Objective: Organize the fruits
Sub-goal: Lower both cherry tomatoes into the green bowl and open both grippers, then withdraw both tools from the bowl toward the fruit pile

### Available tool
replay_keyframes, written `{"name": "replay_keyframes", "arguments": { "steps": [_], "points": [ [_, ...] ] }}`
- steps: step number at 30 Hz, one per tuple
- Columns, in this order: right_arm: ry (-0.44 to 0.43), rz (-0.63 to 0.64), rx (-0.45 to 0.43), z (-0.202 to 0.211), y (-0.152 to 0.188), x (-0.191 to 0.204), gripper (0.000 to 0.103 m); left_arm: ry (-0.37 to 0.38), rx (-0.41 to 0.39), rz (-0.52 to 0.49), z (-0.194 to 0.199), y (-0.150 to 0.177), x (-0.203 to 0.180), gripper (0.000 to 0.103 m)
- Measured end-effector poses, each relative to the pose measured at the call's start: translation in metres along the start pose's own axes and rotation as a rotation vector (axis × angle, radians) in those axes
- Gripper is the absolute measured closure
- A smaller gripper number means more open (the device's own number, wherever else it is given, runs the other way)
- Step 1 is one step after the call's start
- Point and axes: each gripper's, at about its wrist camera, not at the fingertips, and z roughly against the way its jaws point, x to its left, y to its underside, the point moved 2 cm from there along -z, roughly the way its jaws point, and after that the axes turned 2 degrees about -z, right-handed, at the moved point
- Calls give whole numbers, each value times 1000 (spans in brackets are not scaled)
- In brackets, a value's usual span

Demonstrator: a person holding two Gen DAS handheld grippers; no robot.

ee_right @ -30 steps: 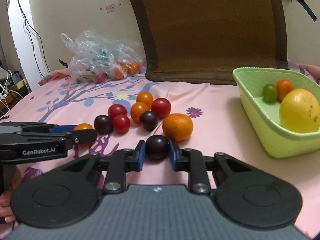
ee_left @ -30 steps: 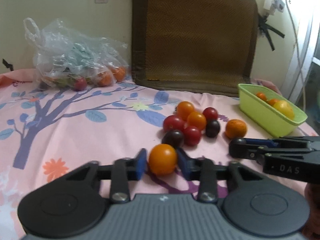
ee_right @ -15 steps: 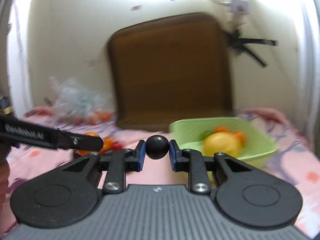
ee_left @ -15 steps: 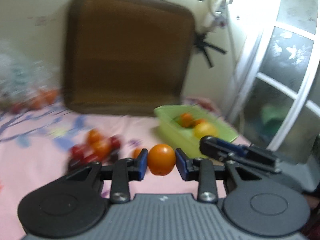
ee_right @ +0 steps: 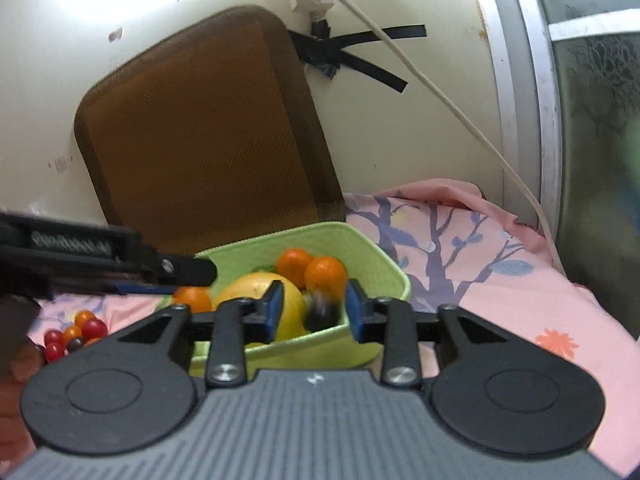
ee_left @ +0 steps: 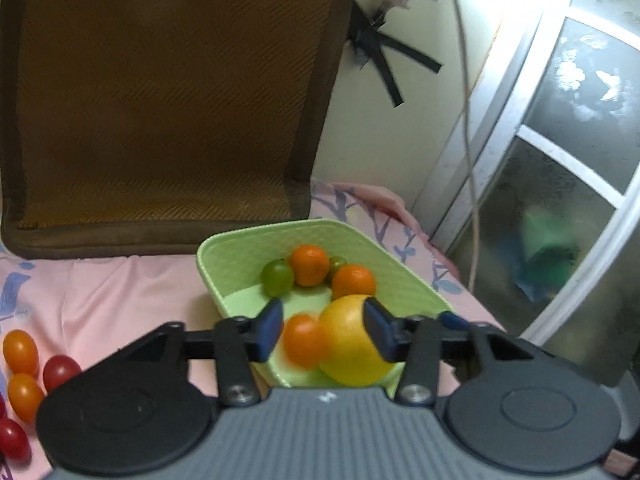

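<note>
A light green basket (ee_left: 224,248) stands on the pink sheet and holds small oranges (ee_left: 308,264), a green fruit (ee_left: 277,278) and a big yellow fruit (ee_left: 352,344). My left gripper (ee_left: 324,320) hangs open over the basket's near end. A blurred orange tomato (ee_left: 303,340) lies loose below its jaws, beside the yellow fruit. In the right wrist view my right gripper (ee_right: 315,306) is open above the basket (ee_right: 372,248). A blurred dark fruit (ee_right: 323,312) sits free between and below its jaws, inside the basket.
Loose red and orange tomatoes (ee_left: 24,364) lie on the sheet left of the basket. A brown cushion (ee_left: 160,92) leans on the wall behind. A white cable (ee_right: 440,100) hangs down at the right, near a window frame (ee_left: 532,168). A hand (ee_right: 16,360) shows at the left edge.
Both grippers carried their fruit from the sheet to above the basket, then opened. The orange tomato and the dark fruit have left the jaws and dropped into the basket.
</note>
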Motion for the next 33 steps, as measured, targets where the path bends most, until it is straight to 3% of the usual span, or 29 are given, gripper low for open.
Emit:
{"name": "replay_keyframes", "arguments": {
  "steps": [1,4,8,11,14,18,22,27,33],
  "points": [
    [4,-5,-17,2,-1,0,49,4,-1,6,1,1,1,55],
    [-9,-10,-57,10,0,-2,48,7,-24,21,18,2,4,55],
    [-20,17,-100,23,5,3,49,0,-111,46,74,4,25,55],
    [-50,44,-161,36,7,11,49,-63,-175,62,122,15,59,55],
    [-74,77,-185,44,8,24,49,-183,-200,79,164,34,99,55],
    [-207,73,-85,43,7,55,50,-314,-154,86,190,63,141,55],
    [-296,165,46,27,17,107,53,-308,-100,52,182,80,148,55],
    [-295,245,160,-4,34,145,52,-323,-36,-73,151,88,132,52],
    [-258,261,220,-27,39,155,51,-340,-5,-96,129,89,135,55]
  ]
}}
